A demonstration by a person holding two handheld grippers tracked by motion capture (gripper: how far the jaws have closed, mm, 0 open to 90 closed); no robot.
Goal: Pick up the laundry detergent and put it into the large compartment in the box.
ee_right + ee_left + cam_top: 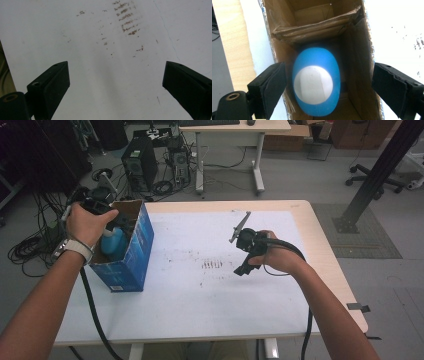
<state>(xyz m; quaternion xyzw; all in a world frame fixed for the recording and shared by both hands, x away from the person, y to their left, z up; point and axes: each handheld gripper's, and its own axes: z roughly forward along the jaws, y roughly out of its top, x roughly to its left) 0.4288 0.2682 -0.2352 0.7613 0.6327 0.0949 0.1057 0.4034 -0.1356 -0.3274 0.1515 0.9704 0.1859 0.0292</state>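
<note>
White table cover [200, 295] is marked with brownish smudges [212, 264] mid-table. At its left edge a blue box [131, 257] is stood open, with a blue bottle [316, 81] seen inside it. Left gripper [328, 85] is held over the box, jaws spread wide, bottle not pinched. Right gripper [116, 82] is hung above the cover, jaws wide too, nothing gripped

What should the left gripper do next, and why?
Probably lift straight up out of the cardboard box. The left gripper has its jaws wide apart, clear of the blue bottle, which already stands inside the box.
</note>
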